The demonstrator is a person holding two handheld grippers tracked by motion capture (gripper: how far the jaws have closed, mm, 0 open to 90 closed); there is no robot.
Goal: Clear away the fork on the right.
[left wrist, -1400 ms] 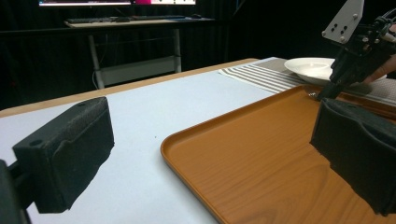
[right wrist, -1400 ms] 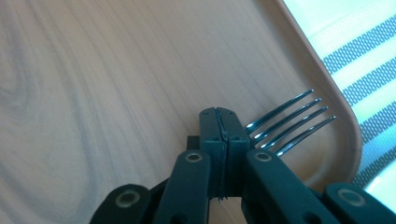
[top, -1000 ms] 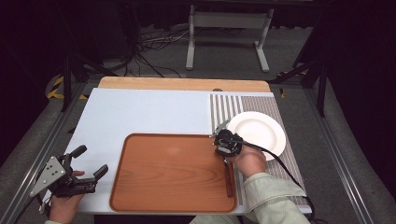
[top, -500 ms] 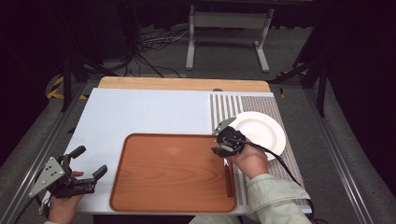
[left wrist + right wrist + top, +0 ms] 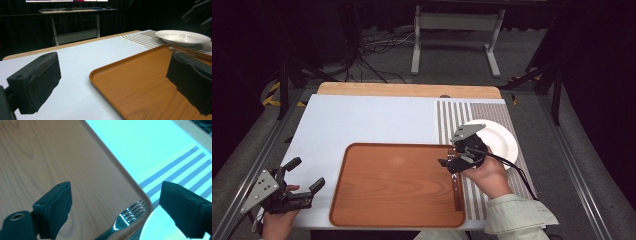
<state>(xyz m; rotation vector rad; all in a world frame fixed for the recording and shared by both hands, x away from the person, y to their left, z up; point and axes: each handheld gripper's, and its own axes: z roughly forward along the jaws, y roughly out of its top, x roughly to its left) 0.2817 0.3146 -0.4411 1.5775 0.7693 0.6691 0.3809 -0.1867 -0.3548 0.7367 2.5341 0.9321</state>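
Note:
A brown wooden tray lies at the table's near middle. A metal fork rests along the tray's right edge, tines pointing away from me. My right gripper hovers open just above the fork's head; in the right gripper view the fork lies between and below the jaws, untouched. A white plate sits on the striped placemat right of the tray. My left gripper is open at the near left corner, facing the tray with nothing between its jaws.
The light blue table surface stretches left of and behind the tray. A wooden strip runs along the far edge. Beyond the table are a metal stand and cables on a dark floor. The plate appears low in the left gripper view.
The right gripper has tilted and shifted slightly while staying over the fork's head. The left gripper has held still.

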